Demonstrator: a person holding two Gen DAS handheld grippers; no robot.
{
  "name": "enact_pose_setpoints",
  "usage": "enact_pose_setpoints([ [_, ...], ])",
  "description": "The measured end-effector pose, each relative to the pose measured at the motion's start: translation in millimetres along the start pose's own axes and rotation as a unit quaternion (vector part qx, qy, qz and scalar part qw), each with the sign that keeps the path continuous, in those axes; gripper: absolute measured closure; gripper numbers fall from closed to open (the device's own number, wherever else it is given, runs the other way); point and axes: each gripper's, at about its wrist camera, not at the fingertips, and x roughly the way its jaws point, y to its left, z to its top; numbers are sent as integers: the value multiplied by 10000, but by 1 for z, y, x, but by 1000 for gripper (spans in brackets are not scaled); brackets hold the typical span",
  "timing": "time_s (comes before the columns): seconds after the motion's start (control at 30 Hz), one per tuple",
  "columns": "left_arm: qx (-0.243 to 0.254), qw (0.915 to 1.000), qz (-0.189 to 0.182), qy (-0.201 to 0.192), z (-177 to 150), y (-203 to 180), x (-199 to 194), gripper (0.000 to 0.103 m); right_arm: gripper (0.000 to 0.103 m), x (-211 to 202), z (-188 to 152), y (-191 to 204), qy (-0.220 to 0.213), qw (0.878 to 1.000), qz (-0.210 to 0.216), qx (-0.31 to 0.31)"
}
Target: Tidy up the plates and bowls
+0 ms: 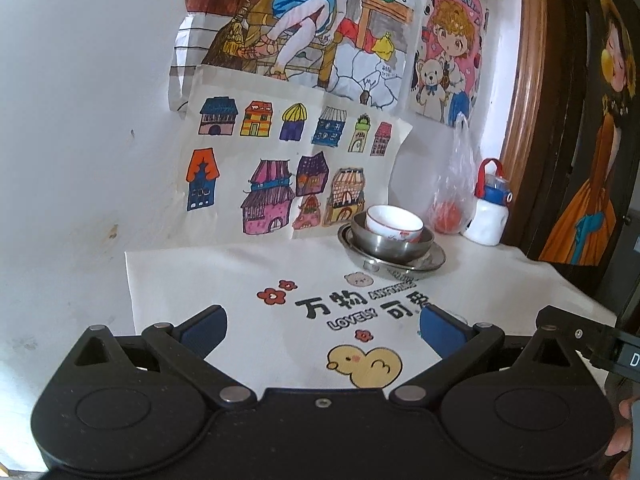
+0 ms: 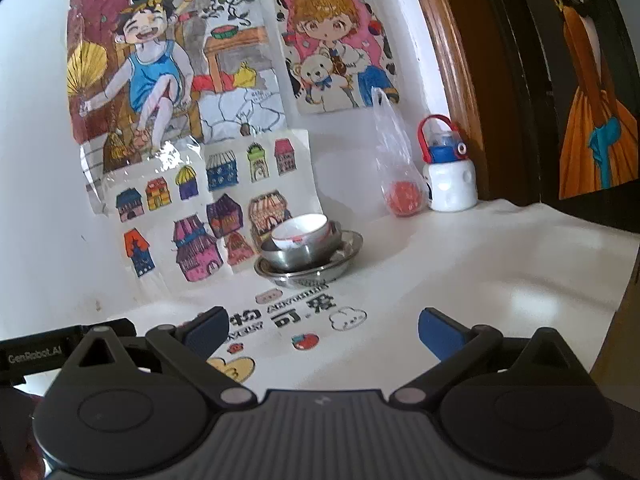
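A white ceramic bowl (image 1: 394, 223) sits inside a steel bowl (image 1: 390, 249), which sits on a steel plate (image 1: 434, 261), stacked near the wall on the white printed tablecloth (image 1: 240, 280). The stack shows in the right wrist view too: white bowl (image 2: 301, 232), steel bowl (image 2: 298, 258), steel plate (image 2: 348, 254). My left gripper (image 1: 320, 326) is open and empty, held well short of the stack. My right gripper (image 2: 322, 330) is open and empty, also back from the stack.
A clear plastic bag with something red (image 1: 452, 200) and a white bottle with a blue and red cap (image 1: 490, 208) stand at the wall right of the stack; bag (image 2: 398, 176), bottle (image 2: 448, 172). Children's drawings (image 1: 280, 152) cover the wall. A dark door frame (image 1: 560, 120) is at right.
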Motion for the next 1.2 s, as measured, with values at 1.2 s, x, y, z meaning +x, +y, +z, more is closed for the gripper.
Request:
enact_pose_setpoints([
  [1.2, 155, 9991, 174, 362, -20, 0, 23, 1, 0, 22, -14, -4, 424, 9991, -64, 76],
])
